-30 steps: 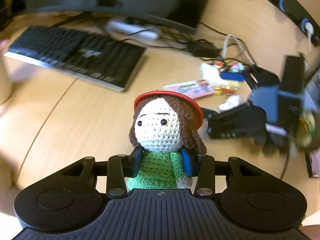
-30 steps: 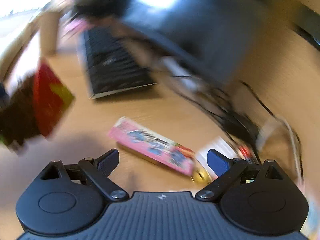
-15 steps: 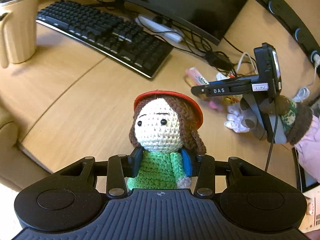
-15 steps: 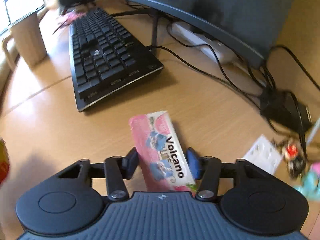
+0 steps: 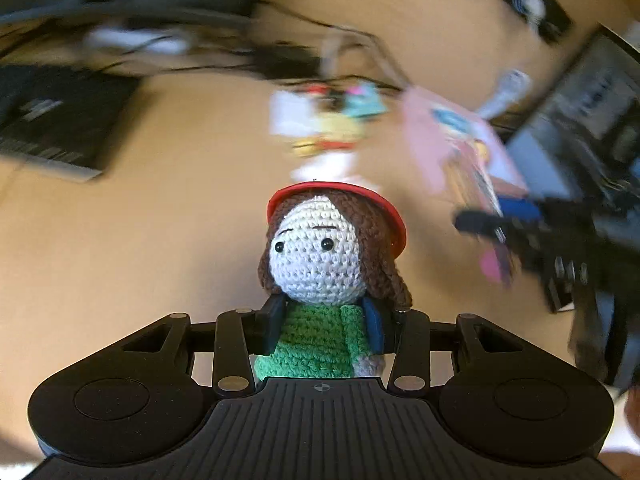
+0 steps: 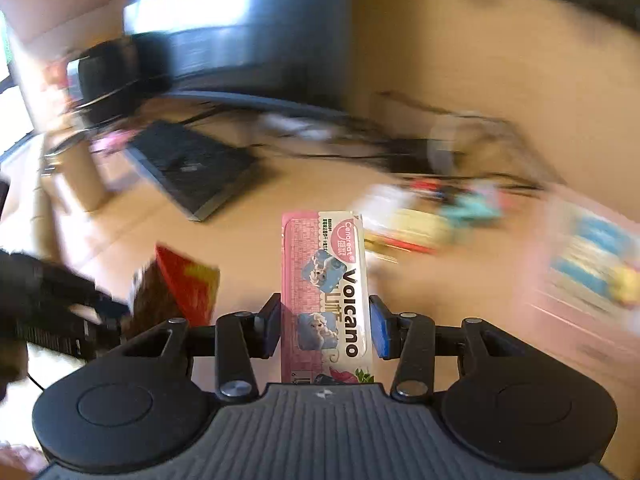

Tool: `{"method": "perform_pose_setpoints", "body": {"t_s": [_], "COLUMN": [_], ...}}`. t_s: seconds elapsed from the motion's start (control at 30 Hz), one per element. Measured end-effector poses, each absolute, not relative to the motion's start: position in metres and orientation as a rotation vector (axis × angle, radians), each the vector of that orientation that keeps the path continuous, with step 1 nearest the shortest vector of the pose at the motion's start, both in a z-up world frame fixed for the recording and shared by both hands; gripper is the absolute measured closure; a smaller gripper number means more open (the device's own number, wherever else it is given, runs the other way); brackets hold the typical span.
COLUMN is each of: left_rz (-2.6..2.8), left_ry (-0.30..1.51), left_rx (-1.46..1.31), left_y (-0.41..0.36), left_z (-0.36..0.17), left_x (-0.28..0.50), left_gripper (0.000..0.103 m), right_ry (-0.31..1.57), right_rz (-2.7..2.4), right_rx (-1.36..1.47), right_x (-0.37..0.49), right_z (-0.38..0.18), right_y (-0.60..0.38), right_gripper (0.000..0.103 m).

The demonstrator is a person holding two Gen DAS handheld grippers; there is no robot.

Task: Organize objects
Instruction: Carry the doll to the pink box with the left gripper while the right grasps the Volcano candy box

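My left gripper (image 5: 322,330) is shut on a crochet doll (image 5: 328,264) with brown hair, a red hat and a green body, held above the wooden desk (image 5: 160,240). My right gripper (image 6: 324,328) is shut on a pink "Volcano" box (image 6: 326,280) and holds it upright above the desk. The right gripper with the pink box (image 5: 460,152) shows blurred at the right of the left wrist view. The doll (image 6: 176,288) and left gripper show blurred at the left of the right wrist view.
A black keyboard (image 6: 192,168) lies at the back left, with a monitor (image 6: 224,40) and cables behind it. A beige mug (image 6: 76,176) stands left of the keyboard. Small colourful items and a white card (image 6: 424,216) lie on the desk's right side.
My right gripper closed on the pink box and lifted it off the desk. Both grippers are swinging, so both views are blurred. The doll stays held in the left gripper.
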State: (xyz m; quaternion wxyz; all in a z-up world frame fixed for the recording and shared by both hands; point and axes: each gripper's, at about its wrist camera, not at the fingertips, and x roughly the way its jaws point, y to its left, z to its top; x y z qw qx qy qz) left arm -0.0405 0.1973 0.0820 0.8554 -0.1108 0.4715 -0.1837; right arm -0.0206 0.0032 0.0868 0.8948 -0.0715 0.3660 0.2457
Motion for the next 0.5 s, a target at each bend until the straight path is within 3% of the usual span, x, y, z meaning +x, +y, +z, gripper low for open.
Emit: {"method": "perform_pose_setpoints", "body": {"t_s": [0.3,0.5], "left_rz": [-0.569,-0.486], "left_ry": [0.816,0.745], "left_rx": [-0.192,-0.19], "left_y": [0.031,-0.052], "left_z": [0.126,0.109], "left_x": [0.075,0.14], "left_gripper": [0.058,0.056], "right_ry": [0.667,0.649], "right_rz": [0.126,0.075], "right_rx": [-0.038,0.02], "right_x": [-0.09,-0.115], "right_z": [0.098,0.093], "right_y": [-0.125,-0.167], "right_gripper": [0.059,0.059]}}
